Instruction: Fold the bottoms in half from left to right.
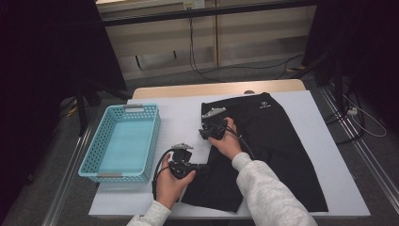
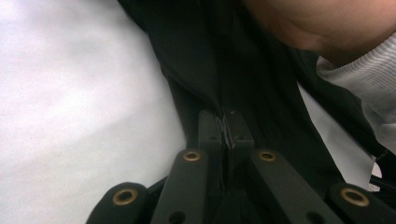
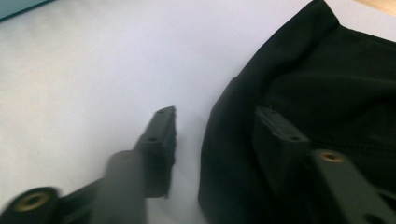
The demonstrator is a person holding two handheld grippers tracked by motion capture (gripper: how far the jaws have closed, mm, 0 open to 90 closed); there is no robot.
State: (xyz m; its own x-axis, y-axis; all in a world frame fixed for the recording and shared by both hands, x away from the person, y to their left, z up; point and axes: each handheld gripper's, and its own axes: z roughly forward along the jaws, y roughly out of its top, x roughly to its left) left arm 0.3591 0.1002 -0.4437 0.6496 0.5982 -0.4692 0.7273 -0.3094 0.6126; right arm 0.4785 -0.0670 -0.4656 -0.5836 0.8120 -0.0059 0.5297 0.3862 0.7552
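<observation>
left hand-held gripper [image 2: 225, 123] pinching black shorts [image 1: 277, 141] edge, right hand-held gripper [image 3: 215, 128] spread astride it

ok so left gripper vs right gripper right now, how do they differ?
The left gripper is shut, its fingers pinching the edge of the black shorts; the right gripper is open, its fingers straddling the shorts' edge without pressing. In the high view the left sits near the hem, the right farther up. Both work the shorts' left edge on the white sheet.
</observation>
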